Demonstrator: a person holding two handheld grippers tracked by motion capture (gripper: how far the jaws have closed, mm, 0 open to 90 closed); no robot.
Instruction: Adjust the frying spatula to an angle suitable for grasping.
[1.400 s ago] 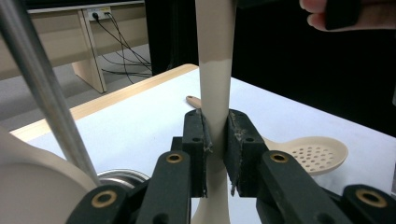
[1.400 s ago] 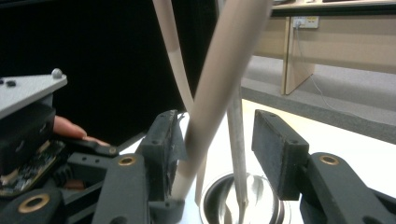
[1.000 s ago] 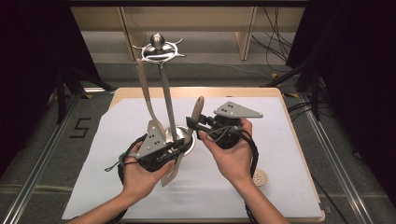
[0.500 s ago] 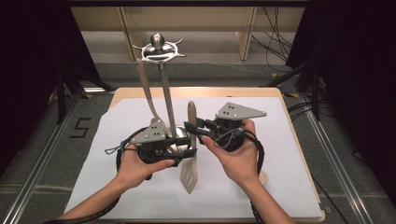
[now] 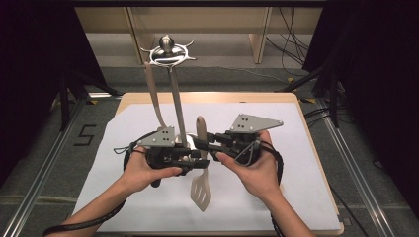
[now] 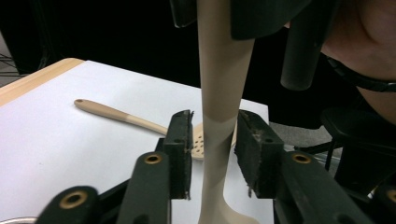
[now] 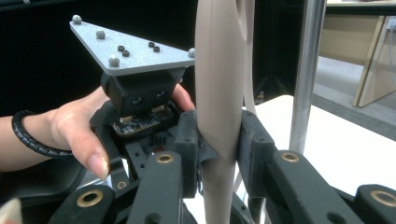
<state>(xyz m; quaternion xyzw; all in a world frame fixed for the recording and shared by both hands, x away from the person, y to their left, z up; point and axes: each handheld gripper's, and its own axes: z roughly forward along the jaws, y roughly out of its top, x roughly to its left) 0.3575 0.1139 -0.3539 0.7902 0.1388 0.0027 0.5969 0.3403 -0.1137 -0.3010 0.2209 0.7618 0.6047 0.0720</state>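
A beige slotted spatula point(image 5: 201, 190) hangs upright between both grippers over the white table, blade toward the person. In the right gripper view, my right gripper point(image 7: 218, 126) is shut on the spatula's handle point(image 7: 217, 56), with both pads pressed against it. My right gripper point(image 5: 198, 142) comes in from the right in the high view. Just below it, my left gripper point(image 5: 203, 159) comes in from the left. In the left gripper view, my left gripper point(image 6: 215, 126) straddles the handle point(image 6: 219, 70), its jaws open with a thin gap beside the left pad.
A metal utensil stand point(image 5: 168, 49) rises behind the grippers on a pole point(image 7: 306, 70), and a beige utensil point(image 5: 154, 94) hangs from it. A beige slotted spoon point(image 6: 135, 121) lies on the white sheet point(image 5: 296, 148). The table's wooden edge point(image 5: 207, 96) runs along the far side.
The spatula swung from a tilt to upright, blade now pointing at the person. Both hands drew back toward the person, and the jaws now meet on the handle from opposite sides.
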